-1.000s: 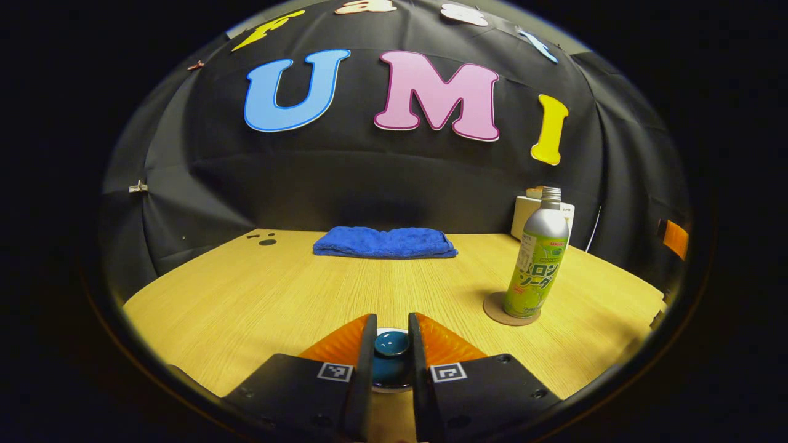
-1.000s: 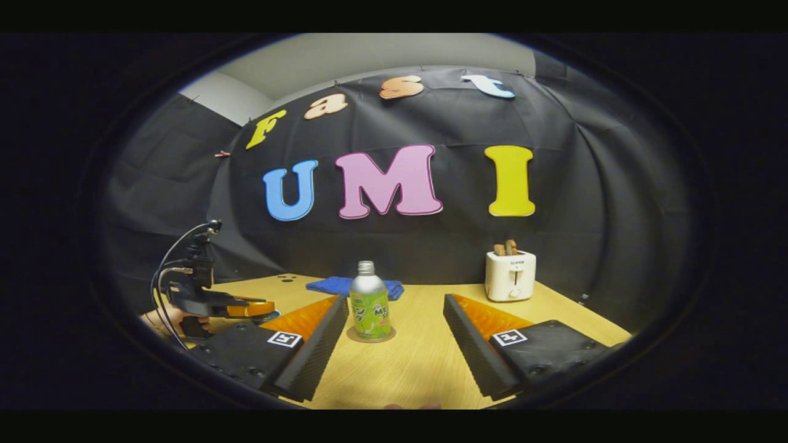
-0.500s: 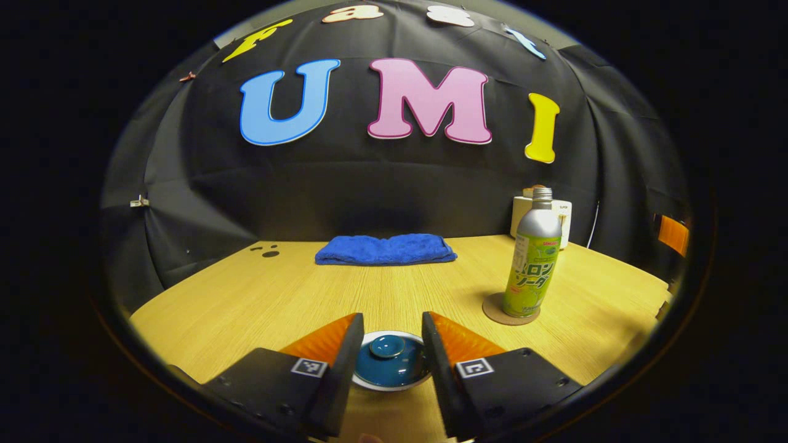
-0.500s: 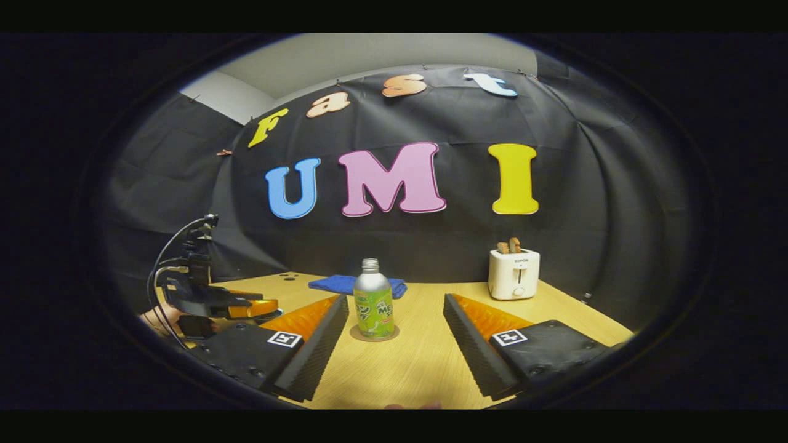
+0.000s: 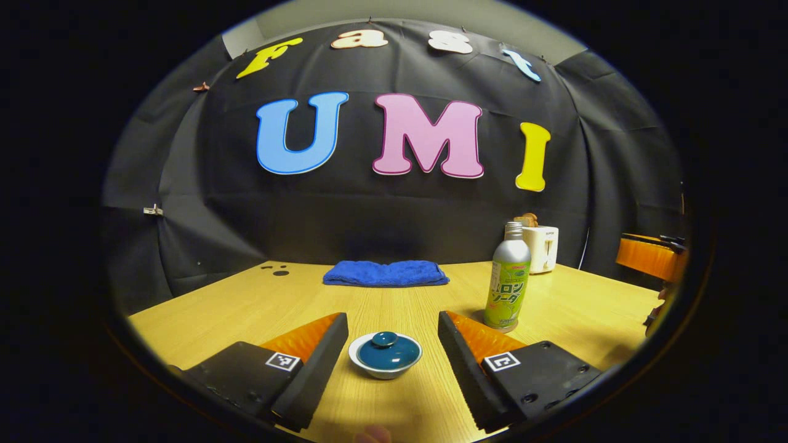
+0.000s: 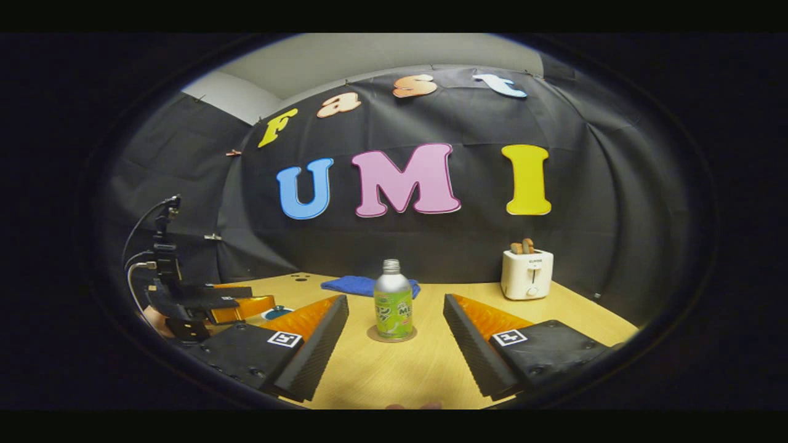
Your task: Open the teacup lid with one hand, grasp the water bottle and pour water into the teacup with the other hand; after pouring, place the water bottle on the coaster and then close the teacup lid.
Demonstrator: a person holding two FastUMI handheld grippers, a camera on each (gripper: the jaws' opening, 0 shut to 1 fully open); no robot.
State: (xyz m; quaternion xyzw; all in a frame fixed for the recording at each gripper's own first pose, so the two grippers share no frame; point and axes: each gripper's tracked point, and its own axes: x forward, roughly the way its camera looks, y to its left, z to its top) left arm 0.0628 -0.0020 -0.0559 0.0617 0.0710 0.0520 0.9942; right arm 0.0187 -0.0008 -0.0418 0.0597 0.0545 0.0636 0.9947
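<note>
Both grippers are open and empty. The left gripper [image 5: 388, 369] frames the lidded teacup [image 5: 385, 355] on the table [image 5: 246, 307]; the water bottle [image 6: 393, 299] stands on its coaster [image 6: 391, 336]. The task looks finished, so next is withdrawal

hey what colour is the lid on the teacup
The teacup lid is dark teal blue, sitting on a white cup; it shows best in the left gripper view.

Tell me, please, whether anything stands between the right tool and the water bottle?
Nothing visible does. In the right gripper view, the right tool is open and bare table runs from its fingers to the water bottle, upright on its coaster.
</note>
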